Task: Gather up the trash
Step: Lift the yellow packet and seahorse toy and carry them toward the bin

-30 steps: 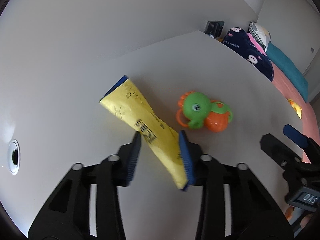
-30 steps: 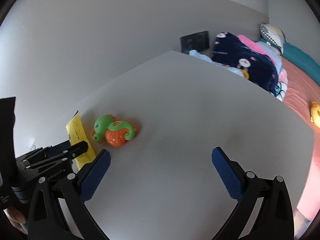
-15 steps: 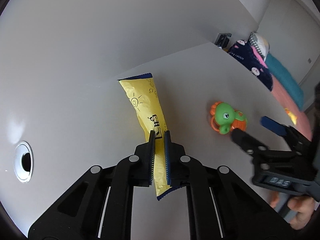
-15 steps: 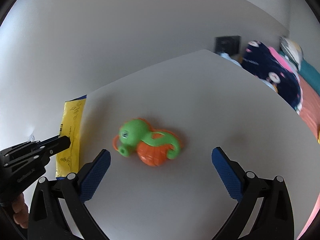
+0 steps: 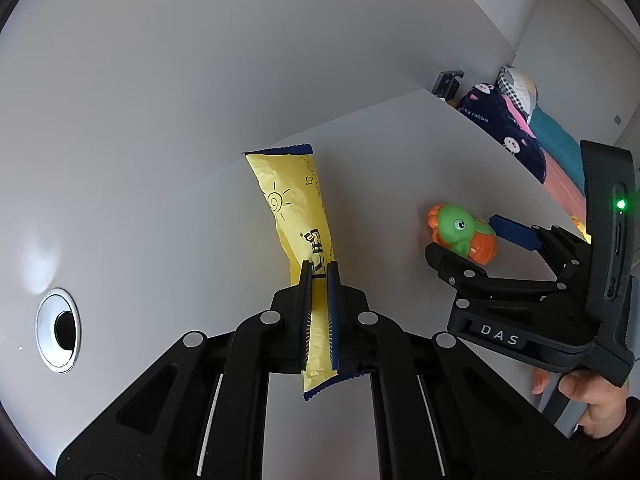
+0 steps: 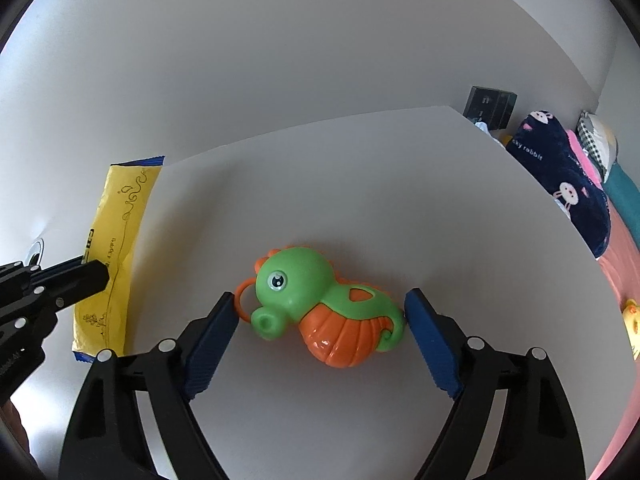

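Observation:
A long yellow snack wrapper (image 5: 292, 208) with blue ends hangs lifted off the white table (image 5: 400, 152), and my left gripper (image 5: 319, 268) is shut on its lower part. The right wrist view shows the same wrapper (image 6: 116, 232) at the left, beside the left gripper's fingertip (image 6: 96, 276). A green and orange seahorse toy (image 6: 304, 280) lies on the table (image 6: 360, 184). My right gripper (image 6: 322, 302) straddles it and its jaws are closing, the blue pads close to the toy's ring and tail. From the left wrist, the right gripper (image 5: 464, 236) is seen around the toy (image 5: 456, 228).
A round metal cable hole (image 5: 58, 336) sits in the table at the left. Beyond the table's right edge is a bed with a dark blue rabbit blanket (image 6: 560, 184), a small yellow duck (image 6: 632, 320) and a black box (image 6: 490, 106). A person's hand (image 5: 592, 400) holds the right gripper.
The left jaws closed on the wrapper and lifted it upright. The right gripper moved left and down over the seahorse toy, and its jaws narrowed around it.

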Tool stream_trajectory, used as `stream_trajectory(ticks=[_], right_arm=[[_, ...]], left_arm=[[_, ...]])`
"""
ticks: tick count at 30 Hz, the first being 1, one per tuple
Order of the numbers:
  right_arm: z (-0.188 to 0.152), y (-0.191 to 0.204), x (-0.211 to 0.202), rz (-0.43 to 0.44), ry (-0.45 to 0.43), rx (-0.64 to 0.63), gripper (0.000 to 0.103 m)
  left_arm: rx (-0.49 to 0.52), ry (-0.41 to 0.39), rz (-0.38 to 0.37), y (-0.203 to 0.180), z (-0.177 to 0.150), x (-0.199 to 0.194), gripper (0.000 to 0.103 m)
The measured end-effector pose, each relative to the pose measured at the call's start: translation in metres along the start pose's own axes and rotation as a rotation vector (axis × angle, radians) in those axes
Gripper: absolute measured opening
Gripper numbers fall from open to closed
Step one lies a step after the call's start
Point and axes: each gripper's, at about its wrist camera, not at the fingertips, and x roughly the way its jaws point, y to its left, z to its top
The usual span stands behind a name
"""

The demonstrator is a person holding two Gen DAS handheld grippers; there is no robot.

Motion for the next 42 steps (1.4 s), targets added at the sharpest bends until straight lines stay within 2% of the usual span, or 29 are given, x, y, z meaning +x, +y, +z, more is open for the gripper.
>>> stream_trajectory(ticks=[2, 8, 19, 28, 42], right_arm=[[-0.001, 0.004, -0.001, -0.012, -0.007, -0.005, 0.081], [-0.006, -0.002, -0.011, -0.011, -0.004, 0.020, 0.081], [-0.022, -0.029, -0.058, -0.017, -0.069, 0.097, 0.081], [-0.047, -0.062, -0.095, -0.053, -0.091, 0.157, 0.081], [-0.112, -0.126, -0.166, -0.123, -0.124, 0.263, 0.081]], left_arm=[[0.009, -0.002, -0.005, -0.002, -0.001, -0.002, 0.006], [0.030, -0.020, -0.011, -0.011, -0.001, -0.011, 0.005], [0.064, -0.047, -0.038, -0.037, -0.006, -0.033, 0.005], [0.111, -0.051, -0.077, -0.077, -0.015, -0.046, 0.005], [0.214, -0.048, -0.150, -0.159, -0.041, -0.061, 0.005]])
